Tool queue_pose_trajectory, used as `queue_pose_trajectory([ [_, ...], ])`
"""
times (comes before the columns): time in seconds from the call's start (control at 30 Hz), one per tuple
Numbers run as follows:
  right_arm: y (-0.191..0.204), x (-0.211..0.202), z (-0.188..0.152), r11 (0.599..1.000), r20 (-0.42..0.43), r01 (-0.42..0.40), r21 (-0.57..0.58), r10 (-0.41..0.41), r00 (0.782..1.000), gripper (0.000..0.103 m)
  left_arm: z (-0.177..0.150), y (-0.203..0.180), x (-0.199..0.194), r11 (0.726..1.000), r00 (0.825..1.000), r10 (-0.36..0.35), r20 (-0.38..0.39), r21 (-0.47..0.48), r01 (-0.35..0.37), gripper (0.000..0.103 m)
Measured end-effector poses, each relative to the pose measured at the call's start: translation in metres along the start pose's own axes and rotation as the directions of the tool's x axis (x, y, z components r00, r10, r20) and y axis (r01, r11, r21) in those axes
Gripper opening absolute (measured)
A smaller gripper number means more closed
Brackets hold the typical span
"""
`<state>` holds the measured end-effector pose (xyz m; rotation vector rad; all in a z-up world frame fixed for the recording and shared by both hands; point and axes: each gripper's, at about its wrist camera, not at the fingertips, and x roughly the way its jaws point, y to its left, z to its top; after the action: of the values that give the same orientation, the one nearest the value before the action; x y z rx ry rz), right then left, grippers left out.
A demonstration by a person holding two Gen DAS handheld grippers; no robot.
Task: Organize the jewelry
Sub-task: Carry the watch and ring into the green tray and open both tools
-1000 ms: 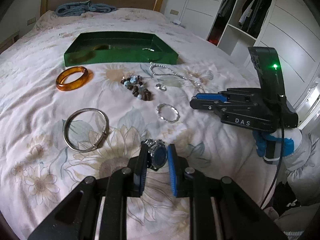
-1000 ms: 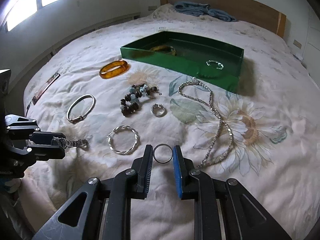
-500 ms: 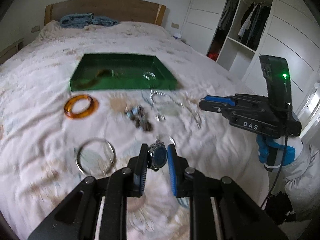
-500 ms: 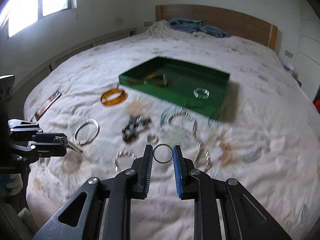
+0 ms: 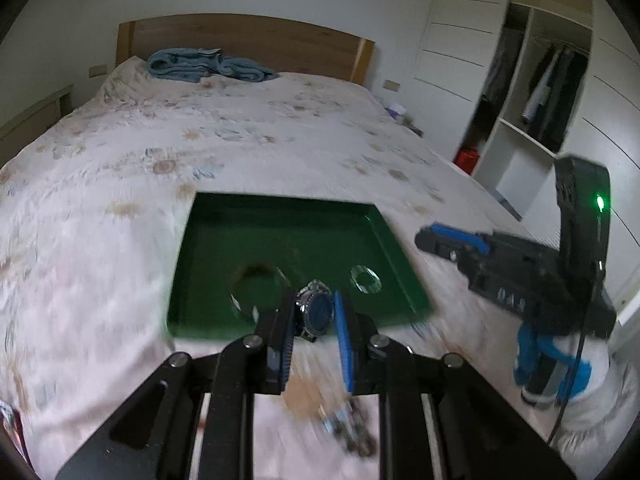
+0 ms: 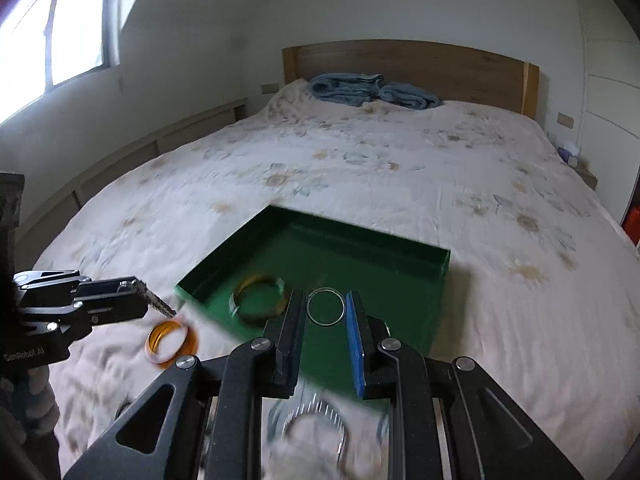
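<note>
A: Starting at our left tool (image 5: 314, 316), what do we have?

B: Its two fingers are clamped on a wristwatch (image 5: 316, 313), blue dial facing the camera, metal strap hanging from the tip as seen in the right wrist view. We hold it in the air at the near edge of the green tray (image 5: 280, 224).

A: And our right tool (image 6: 325, 307)?

B: It grips a thin silver ring bangle (image 6: 325, 306) by its two sides, the hoop standing upright between the pads, also at the near side of the tray.

A: What lies in the tray?

B: A greenish-yellow bangle (image 6: 258, 295) on the floor of the tray toward its left near part, and in the left wrist view a pale clear ring (image 5: 365, 279) to the right of it, apart from the bangle.

A: Outside the tray?

B: An amber bangle (image 6: 172, 341) lies on the flowered bedspread (image 6: 360, 168) just beside the tray's near left corner, under the tip of our left tool. Blurred silver pieces show under both tools; we cannot tell what they are. A blue towel (image 6: 372, 90) lies bunched at the wooden headboard (image 6: 412, 68), well apart from everything else.
</note>
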<state>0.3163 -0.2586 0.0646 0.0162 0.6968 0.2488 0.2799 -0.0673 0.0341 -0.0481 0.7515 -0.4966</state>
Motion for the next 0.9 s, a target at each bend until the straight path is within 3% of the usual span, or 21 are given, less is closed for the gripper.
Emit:
queue_pose_trajectory([
  [0.27,-0.026,0.082,0.001,0.996,-0.076,0.004,0.085,0.002,0.997,0.020,0.040,0.038,0.086,0.993,0.993,0.089,-0.074,-0.072,-0.094,0.018],
  [0.53,-0.042,0.138,-0.018,0.995,-0.179,0.024,0.098,-0.006,0.984,0.020,0.036,0.072,0.161,0.975,0.965,0.178,-0.191,-0.098,-0.200,0.018],
  [0.9,-0.030,0.148,-0.024,0.996,-0.248,0.094,-0.009,-0.093,0.964,0.021,0.024,0.070,0.173,0.963,0.945,0.252,-0.210,-0.038,-0.266,0.019],
])
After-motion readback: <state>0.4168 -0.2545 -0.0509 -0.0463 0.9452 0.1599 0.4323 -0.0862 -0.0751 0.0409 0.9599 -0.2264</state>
